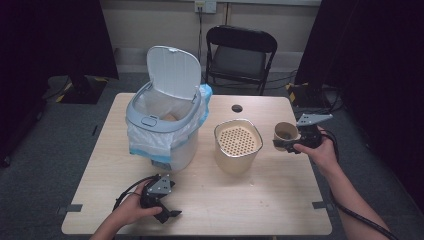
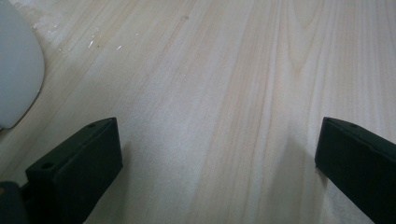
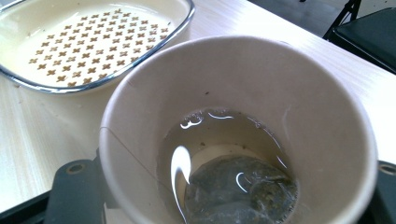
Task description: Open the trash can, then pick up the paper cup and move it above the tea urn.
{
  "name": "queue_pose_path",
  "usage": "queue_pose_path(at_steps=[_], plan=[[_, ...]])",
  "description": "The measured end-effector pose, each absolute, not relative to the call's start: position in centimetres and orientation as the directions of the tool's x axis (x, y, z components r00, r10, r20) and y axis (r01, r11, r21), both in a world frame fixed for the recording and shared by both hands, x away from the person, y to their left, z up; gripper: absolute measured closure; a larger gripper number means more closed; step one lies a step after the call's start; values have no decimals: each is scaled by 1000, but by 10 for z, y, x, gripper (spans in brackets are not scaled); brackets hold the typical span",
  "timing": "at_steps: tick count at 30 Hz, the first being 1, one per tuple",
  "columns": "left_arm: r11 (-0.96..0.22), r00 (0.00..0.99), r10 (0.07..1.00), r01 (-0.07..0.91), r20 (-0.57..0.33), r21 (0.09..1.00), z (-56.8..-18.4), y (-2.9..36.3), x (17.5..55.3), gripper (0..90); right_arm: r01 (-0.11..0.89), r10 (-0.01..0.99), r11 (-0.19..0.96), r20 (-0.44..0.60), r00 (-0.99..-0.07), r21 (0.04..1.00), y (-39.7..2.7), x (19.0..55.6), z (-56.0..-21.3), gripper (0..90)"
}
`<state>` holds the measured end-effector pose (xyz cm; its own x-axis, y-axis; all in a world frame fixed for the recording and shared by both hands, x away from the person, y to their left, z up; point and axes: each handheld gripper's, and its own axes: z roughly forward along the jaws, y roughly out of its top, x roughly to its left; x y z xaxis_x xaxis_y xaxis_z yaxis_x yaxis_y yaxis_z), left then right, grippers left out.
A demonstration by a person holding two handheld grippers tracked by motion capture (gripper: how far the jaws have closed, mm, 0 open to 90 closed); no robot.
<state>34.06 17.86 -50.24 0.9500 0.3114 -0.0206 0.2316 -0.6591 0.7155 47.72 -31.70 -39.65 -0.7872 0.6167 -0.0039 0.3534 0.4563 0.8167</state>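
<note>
A beige paper cup (image 1: 285, 132) hangs above the table's right side, and my right gripper (image 1: 288, 144) is shut on it. In the right gripper view the cup (image 3: 140, 102) holds clear liquid and a dark, soaked tea bag (image 3: 243, 191), with my right gripper's (image 3: 229, 173) jaws pressed on either side of its wall. To its left stands a cream container with a perforated strainer insert (image 1: 238, 142) (image 3: 93, 42). My left gripper (image 1: 169, 214) (image 2: 217, 128) rests low over the front left of the table, open, with bare wood between its jaws.
A white-and-grey bin (image 1: 165, 125) with its lid up and a plastic liner stands at the back left; its base (image 2: 16, 70) edges into the left gripper view. The table (image 1: 225, 200) has a small hole (image 1: 237, 108) near its far edge. A black folding chair (image 1: 240, 55) stands behind.
</note>
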Motion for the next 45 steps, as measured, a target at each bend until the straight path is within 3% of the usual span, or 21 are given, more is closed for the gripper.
queue_pose_path(at_steps=[45], plan=[[-659,950,312,231,-20,715,-502,179,341,0,314,632,479,-73,-772,820,-286,529,-367,260]])
